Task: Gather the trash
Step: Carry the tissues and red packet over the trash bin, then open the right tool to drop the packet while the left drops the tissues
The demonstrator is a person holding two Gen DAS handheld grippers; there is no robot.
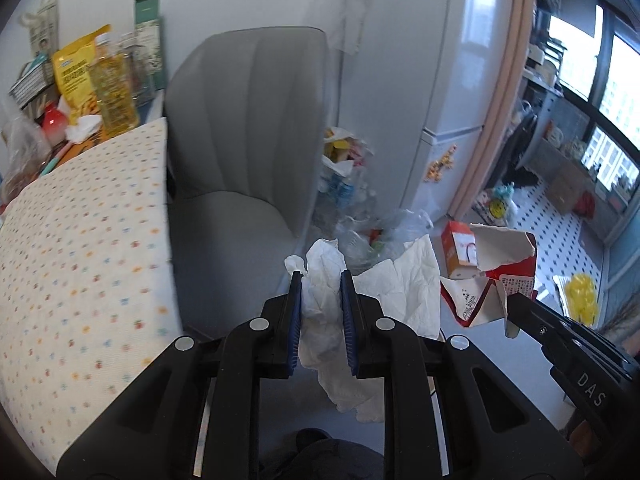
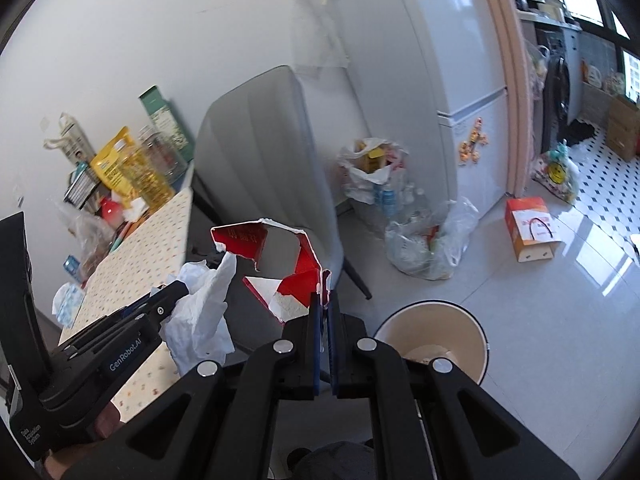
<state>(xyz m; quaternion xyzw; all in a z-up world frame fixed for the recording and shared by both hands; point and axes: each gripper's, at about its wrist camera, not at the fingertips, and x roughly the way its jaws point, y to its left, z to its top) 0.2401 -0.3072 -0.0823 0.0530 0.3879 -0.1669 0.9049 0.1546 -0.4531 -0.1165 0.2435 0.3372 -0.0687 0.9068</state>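
The left gripper (image 1: 321, 280) was clenched on a crumpled white tissue (image 1: 324, 312), its blue pads (image 1: 295, 320) pressing the wad from both sides. The tissue's long axis ran roughly along the fingers: one ragged end stood up past the fingertips, the other hung down below the jaws, and a flatter sheet spread out to the right. It was held in the air beside the table's edge, in front of the grey chair (image 1: 256, 120).

The right gripper (image 2: 325, 292) was clamped tight on a torn flap of a red-and-white carton (image 2: 280, 256). The carton stuck out ahead of the fingertips and to their left, its ripped-open mouth facing up and its long axis lying about level. Red characters on its inner flap and small print on its white panel were too blurred to read.

"GenRobot.AI" and "Data Acquisition System" were legible on the left gripper's body in the right wrist view; "DAS" showed on the right gripper (image 1: 516, 300) in the left wrist view.

Just below and right of the carton stood a cream bin (image 2: 480, 344) on the tiled floor. The dotted tablecloth (image 1: 80, 240) lay to the left. Clear trash bags (image 2: 432, 240) sat near the white fridge (image 2: 460, 100), with an orange paper bag (image 2: 528, 232) further right.
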